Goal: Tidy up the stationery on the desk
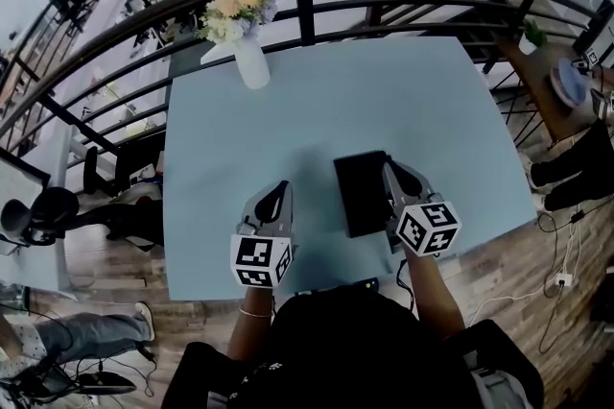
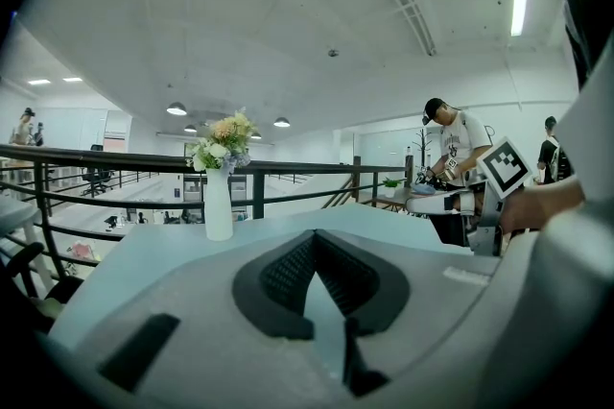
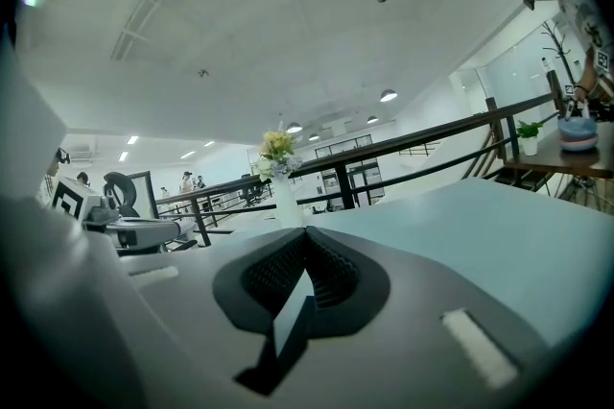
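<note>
A flat black rectangular case or notebook lies on the light blue desk, near its front edge. My right gripper hovers along the case's right edge, jaws shut with nothing between them; in the right gripper view its jaws meet at the tips. To the left of the case, over bare desk, my left gripper is shut and empty too, and its tips are closed in its own view. Each gripper view shows the other gripper alongside.
A white vase of flowers stands at the desk's far left corner. A dark railing curves round the desk's far side. A small black object sits at the near edge. A person works at a side table to the right.
</note>
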